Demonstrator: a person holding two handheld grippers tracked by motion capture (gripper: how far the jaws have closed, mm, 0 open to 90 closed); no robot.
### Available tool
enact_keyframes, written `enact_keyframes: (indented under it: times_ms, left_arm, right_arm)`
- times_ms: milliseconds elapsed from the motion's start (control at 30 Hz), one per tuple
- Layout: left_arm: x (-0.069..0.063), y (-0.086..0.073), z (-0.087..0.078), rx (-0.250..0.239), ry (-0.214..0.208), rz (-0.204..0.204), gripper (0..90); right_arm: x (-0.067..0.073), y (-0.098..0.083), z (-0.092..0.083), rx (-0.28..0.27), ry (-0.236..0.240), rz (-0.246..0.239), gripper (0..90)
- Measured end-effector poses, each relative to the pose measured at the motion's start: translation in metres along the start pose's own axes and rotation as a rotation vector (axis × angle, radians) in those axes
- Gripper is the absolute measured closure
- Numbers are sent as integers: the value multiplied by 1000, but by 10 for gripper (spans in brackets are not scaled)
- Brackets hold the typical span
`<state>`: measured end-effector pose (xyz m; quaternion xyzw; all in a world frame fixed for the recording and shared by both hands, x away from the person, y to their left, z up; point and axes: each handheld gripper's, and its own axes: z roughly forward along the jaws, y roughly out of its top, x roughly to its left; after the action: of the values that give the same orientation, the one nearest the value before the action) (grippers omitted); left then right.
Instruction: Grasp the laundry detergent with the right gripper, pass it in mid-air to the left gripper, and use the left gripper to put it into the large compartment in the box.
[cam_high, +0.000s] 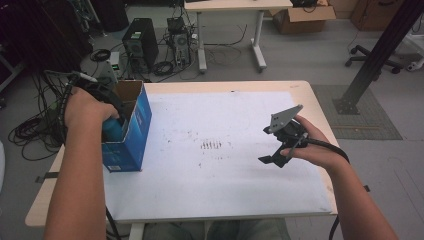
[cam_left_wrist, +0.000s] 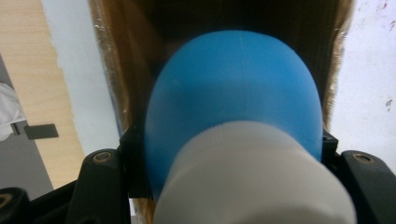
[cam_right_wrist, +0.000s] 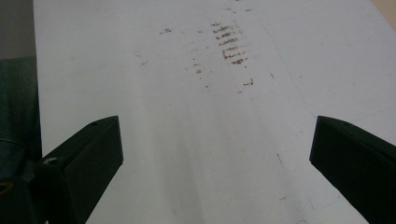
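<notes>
Closest to the left gripper view's lens sat a blue bulb-shaped object (cam_left_wrist: 233, 88) with a white collar (cam_left_wrist: 254, 177), pinched between the two black jaws of the left gripper (cam_left_wrist: 233, 154), one jaw pressed against each of its sides. Behind the blue dome stood the brown inner walls of a cardboard box (cam_left_wrist: 116, 70), so the object's rounded end pointed into the box's open top.

From the high view, the left hand (cam_high: 85, 107) held that gripper (cam_high: 111, 125) over the blue box (cam_high: 132, 135), which stood upright at the left edge of the table (cam_high: 310, 100), on the edge of a white sheet (cam_high: 225, 165). A bit of the blue object (cam_high: 112, 131) showed just below the hand, at the box's open top.

Well apart, near the right side of the sheet, the right hand (cam_high: 315, 145) held the right gripper (cam_high: 270, 160) above the paper with its grey plate on top. Its jaws stood wide apart with nothing between them, and the right gripper view looked down between them onto bare white sheet (cam_right_wrist: 210, 140) with a cluster of small brown marks (cam_right_wrist: 229, 42). Those same marks (cam_high: 211, 145) lay near the middle of the sheet in the high view, between the box and the right gripper.
</notes>
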<state>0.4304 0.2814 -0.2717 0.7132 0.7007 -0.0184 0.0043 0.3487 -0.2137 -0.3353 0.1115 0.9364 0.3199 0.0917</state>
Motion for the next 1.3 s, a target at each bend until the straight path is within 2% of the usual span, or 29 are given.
enact_keyframes:
  times_ms: [367,533,833,1100,1300]
  left_arm:
    - [1,1,21,15,-9,5,384]
    - [2,2,30,28,0,5,383]
    - [4,2,32,21,-4,7,382]
    - [3,1,32,8,-2,-10,380]
    - [3,0,33,8,-1,-9,380]
  right_arm:
    - [1,1,2,1,7,-3,29]
    - [1,0,3,4,7,-1,29]
    - [1,0,4,9,14,-1,29]
    - [3,2,4,17,20,-11,29]
    - [4,1,4,18,11,-9,29]
